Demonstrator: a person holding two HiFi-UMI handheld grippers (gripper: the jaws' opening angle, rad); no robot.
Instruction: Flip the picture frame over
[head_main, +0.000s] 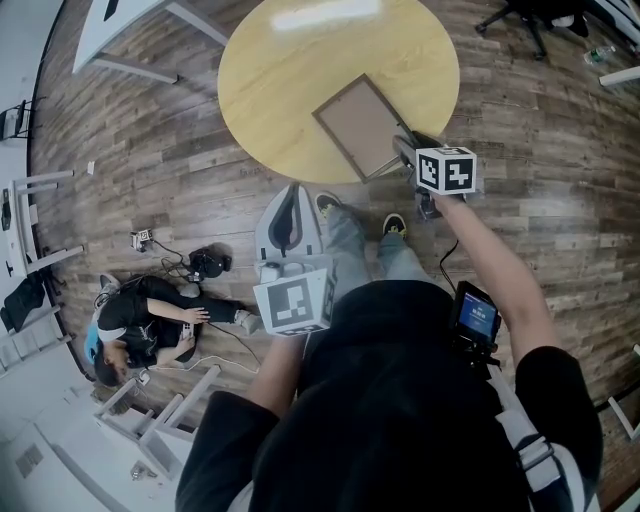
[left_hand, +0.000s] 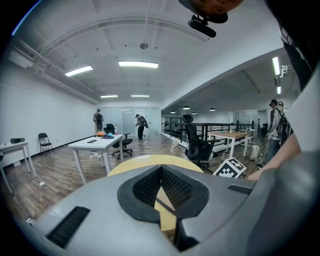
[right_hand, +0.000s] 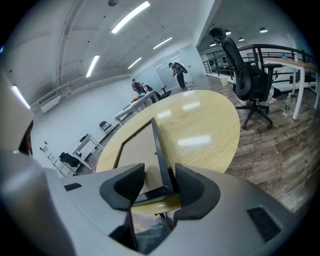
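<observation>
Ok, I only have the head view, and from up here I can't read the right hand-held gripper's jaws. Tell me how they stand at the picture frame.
Observer: In the right gripper view, the right hand-held gripper has its jaws apart. The near corner of the picture frame sits between them, not clamped.
Operator: Now give me the other one's jaws.
Observer: In the left gripper view, the left hand-held gripper has its pads meeting at the tips, with nothing between them.
</observation>
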